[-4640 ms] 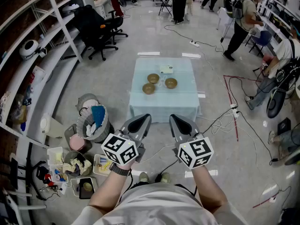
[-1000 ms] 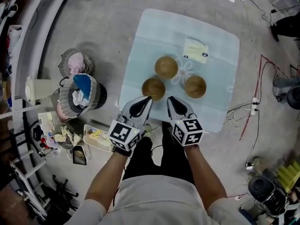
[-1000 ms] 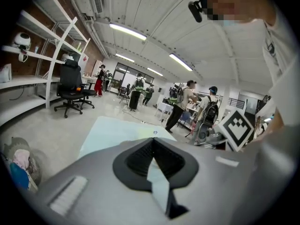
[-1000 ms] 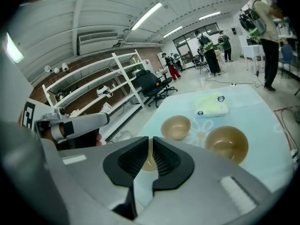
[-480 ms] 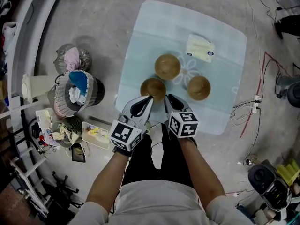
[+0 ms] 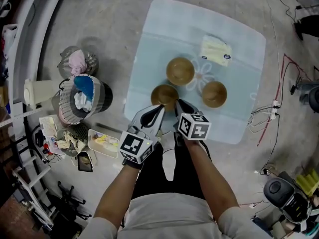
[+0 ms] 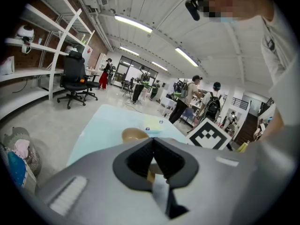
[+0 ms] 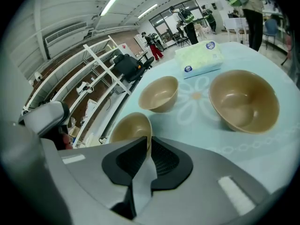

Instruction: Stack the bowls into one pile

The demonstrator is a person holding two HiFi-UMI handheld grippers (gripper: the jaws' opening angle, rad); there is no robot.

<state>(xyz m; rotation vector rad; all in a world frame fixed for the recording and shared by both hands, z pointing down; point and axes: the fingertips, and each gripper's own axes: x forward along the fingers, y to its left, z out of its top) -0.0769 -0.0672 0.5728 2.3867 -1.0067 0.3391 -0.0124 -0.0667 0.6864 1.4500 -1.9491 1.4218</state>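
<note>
Three tan bowls stand on the pale blue table [image 6: 149,44]: a far bowl [image 6: 180,70], a right bowl [image 6: 214,94] and a near-left bowl [image 6: 163,93]. My right gripper [image 6: 177,103] is at the near-left bowl's near right rim. In the right gripper view that bowl [image 8: 127,127] has its rim running into the thin slit between the jaws of the right gripper [image 8: 145,142], which are shut on it. My left gripper [image 6: 159,107] hovers at the same bowl's near edge, jaws shut and empty. In the left gripper view the left gripper [image 7: 151,142] points past a bowl [image 7: 133,135].
A tissue pack [image 6: 216,50] lies at the table's far right. On the floor to the left stand a basket of cloths [image 6: 82,96] and trays of clutter [image 6: 102,142]. Cables [image 6: 259,118] trail on the floor to the right. Shelving [image 8: 93,74] lines the left wall.
Since 4.6 s ago I have walked up to the table. Over the last second both grippers edged forward onto the near-left bowl, the right one reaching its rim.
</note>
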